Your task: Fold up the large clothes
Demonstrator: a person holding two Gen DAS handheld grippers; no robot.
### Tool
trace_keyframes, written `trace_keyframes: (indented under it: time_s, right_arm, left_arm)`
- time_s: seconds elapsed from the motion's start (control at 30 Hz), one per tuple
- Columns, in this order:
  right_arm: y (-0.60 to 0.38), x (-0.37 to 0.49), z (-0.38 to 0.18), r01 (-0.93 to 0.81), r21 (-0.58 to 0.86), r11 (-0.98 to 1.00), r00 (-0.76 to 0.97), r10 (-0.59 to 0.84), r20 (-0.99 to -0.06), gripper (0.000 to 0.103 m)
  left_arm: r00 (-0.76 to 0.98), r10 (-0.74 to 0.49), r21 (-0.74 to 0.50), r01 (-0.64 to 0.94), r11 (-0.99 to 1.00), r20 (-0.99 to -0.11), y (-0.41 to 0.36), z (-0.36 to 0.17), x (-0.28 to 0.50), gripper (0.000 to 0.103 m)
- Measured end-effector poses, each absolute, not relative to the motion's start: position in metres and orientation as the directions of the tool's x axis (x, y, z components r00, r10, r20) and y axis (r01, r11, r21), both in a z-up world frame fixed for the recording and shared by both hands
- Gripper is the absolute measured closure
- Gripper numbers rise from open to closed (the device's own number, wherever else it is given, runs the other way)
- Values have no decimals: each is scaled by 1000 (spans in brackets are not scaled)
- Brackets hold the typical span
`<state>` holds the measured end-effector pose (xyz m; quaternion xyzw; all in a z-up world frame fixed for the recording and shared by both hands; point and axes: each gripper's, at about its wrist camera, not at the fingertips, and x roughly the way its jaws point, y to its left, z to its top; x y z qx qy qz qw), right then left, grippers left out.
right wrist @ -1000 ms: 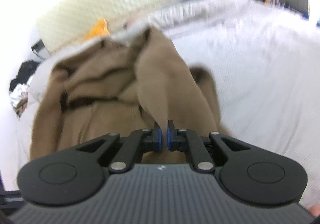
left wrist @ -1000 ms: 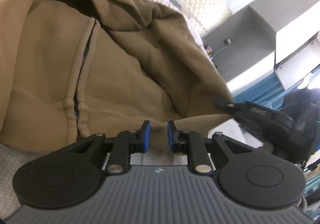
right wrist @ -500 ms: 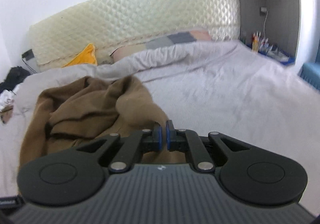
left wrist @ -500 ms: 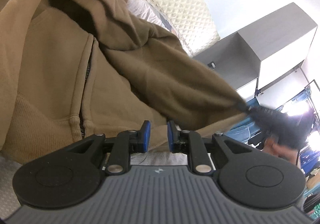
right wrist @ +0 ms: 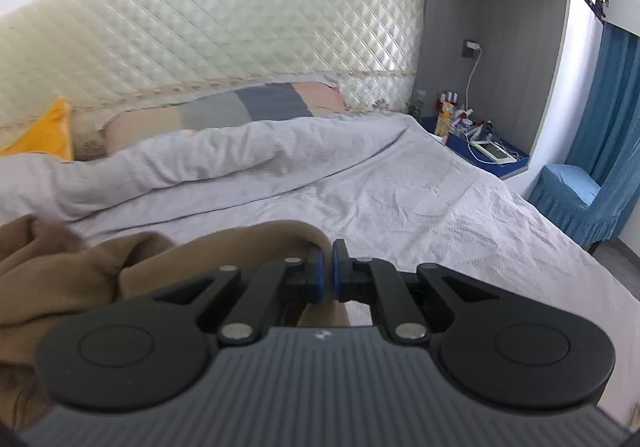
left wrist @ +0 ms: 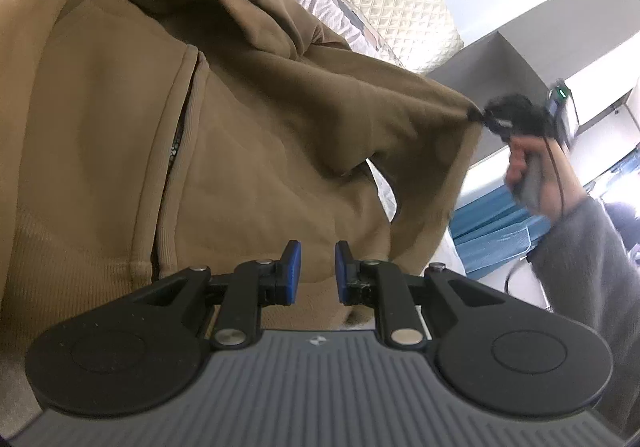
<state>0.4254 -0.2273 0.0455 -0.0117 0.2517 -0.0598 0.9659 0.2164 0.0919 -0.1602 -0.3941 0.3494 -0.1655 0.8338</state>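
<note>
A tan zip-up hoodie (left wrist: pixel 240 167) lies on the bed, zipper side up, and fills the left wrist view. My left gripper (left wrist: pixel 317 267) sits at its ribbed bottom hem, with its blue pads a little apart and the tan fabric between them. My right gripper (right wrist: pixel 327 271) is shut on the end of a sleeve (right wrist: pixel 256 243), which trails back to the left. In the left wrist view the right gripper (left wrist: pixel 480 114) holds that sleeve (left wrist: pixel 380 107) stretched out and raised to the right, and a hand (left wrist: pixel 528 175) grasps its handle.
The bed's grey sheet (right wrist: pixel 440 215) spreads ahead of the right gripper, with a rolled quilt (right wrist: pixel 200 163) and a quilted headboard (right wrist: pixel 200 39) behind. A yellow cushion (right wrist: pixel 48 131) lies at far left. A bedside shelf with bottles (right wrist: pixel 480 143) and a blue chair (right wrist: pixel 572 199) stand right.
The right gripper has swung right and upward with the sleeve, pulling it out taut away from the hoodie's body. The left gripper has stayed at the hem with the same gap.
</note>
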Motion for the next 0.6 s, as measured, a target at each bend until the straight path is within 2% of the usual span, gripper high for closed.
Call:
trace_keyframes:
  time_s: [0.27, 0.43, 0.6]
  right_arm:
    - [-204, 548, 46, 88, -205, 975, 876, -174, -451, 96]
    - [-199, 622, -30, 88, -222, 971, 830, -195, -523, 95]
    - [-188, 648, -111, 27, -221, 975, 824, -147, -547, 95]
  left_arm:
    - [713, -563, -765, 58, 641, -418, 88, -170, 238, 83]
    - [702, -577, -777, 52, 627, -418, 87, -188, 253, 83]
    - [693, -607, -805, 65, 590, -388, 90, -198, 265, 83]
